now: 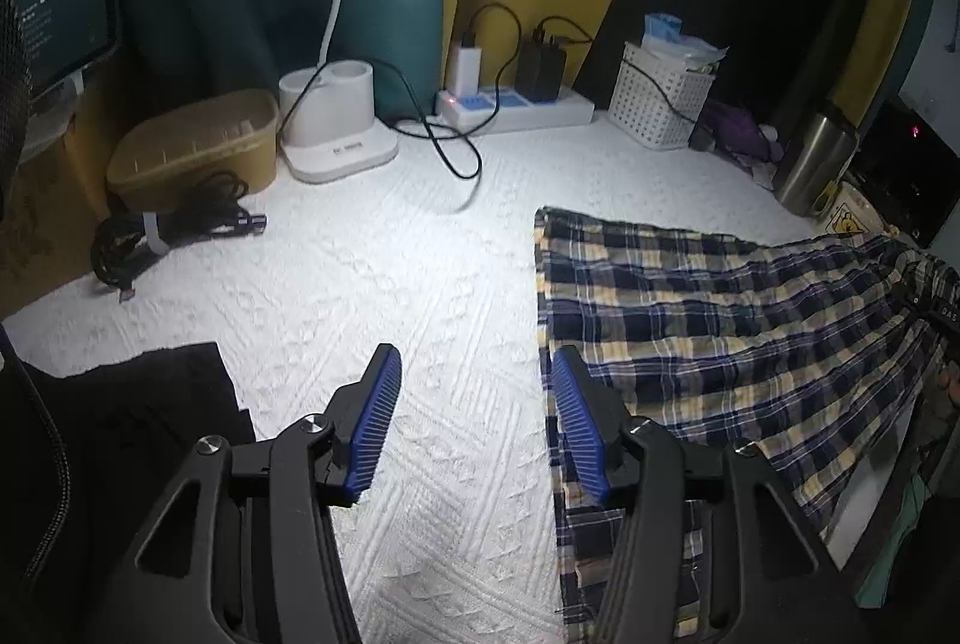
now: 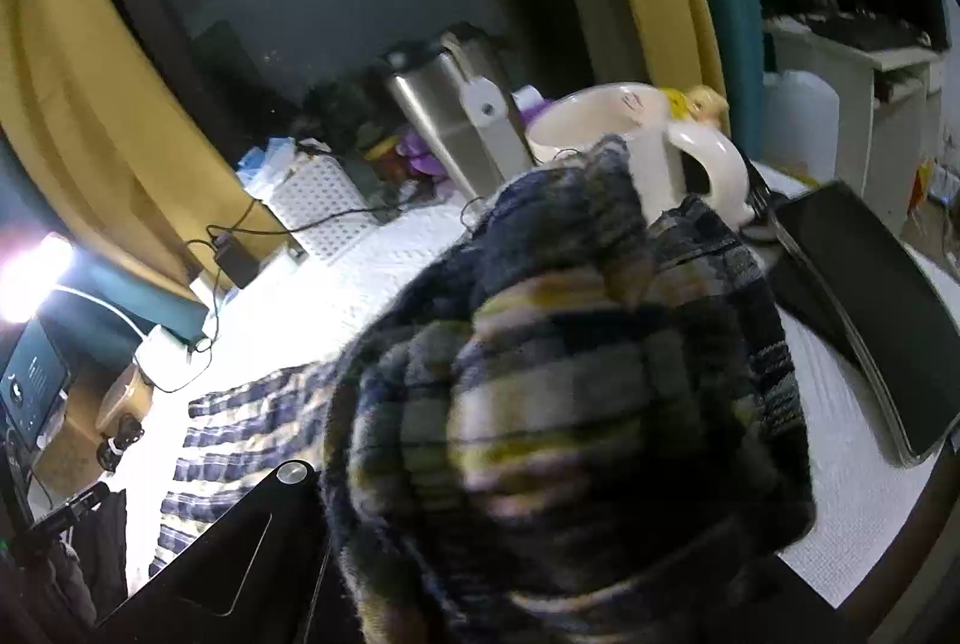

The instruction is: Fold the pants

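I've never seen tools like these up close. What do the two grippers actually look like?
The left gripper has matte black angular arms with triangular cut-outs, silver round pivot bolts, and jaws faced with ribbed blue pads. Of the right gripper only one black arm with the same cut-out and a silver bolt shows; plaid cloth hides the rest.

left wrist view rides just behind its own fingers (image 1: pixel 384 422), tilted down over the white-covered desk (image 1: pixel 372 284), facing the back wall; the plaid pants (image 1: pixel 720 320) lie flat beyond the right finger. right wrist view sits very near a bunched fold of pants (image 2: pixel 570 404) that hides its fingers, rolled to one side. both views catch the white basket (image 1: pixel 660 104) (image 2: pixel 327 206), the steel flask (image 1: pixel 816 164) (image 2: pixel 444 122) and the power strip (image 1: pixel 516 110).
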